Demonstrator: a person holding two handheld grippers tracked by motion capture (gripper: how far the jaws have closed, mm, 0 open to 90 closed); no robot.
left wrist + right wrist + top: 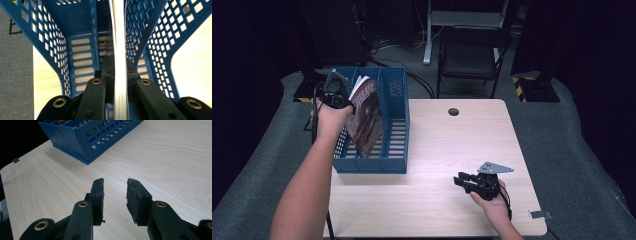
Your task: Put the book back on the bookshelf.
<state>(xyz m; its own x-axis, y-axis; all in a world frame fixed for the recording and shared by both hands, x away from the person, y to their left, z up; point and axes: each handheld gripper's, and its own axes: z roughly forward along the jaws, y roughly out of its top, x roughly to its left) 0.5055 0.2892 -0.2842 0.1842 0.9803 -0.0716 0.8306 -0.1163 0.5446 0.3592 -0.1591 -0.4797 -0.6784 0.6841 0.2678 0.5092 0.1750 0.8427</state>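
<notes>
Left hand-held gripper (117, 72) pinches a magazine (364, 117) leaning in the blue file rack's (394, 160) middle slot; released tilted, it could topple. Right hand-held gripper (115, 192) waits half-open, empty, over the surface (437, 145).

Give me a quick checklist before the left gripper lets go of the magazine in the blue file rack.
1. Grip: left gripper shut on the magazine, edge between the pads: ok.
2. Magazine inside the blue file rack, in a slot between dividers: ok.
3. Magazine upright: not ok, it leans in the high view.
4. Bottom edge resting on the rack floor: cannot tell.
5. Right gripper open, holding nothing, over the table, apart from the rack: ok.
</notes>
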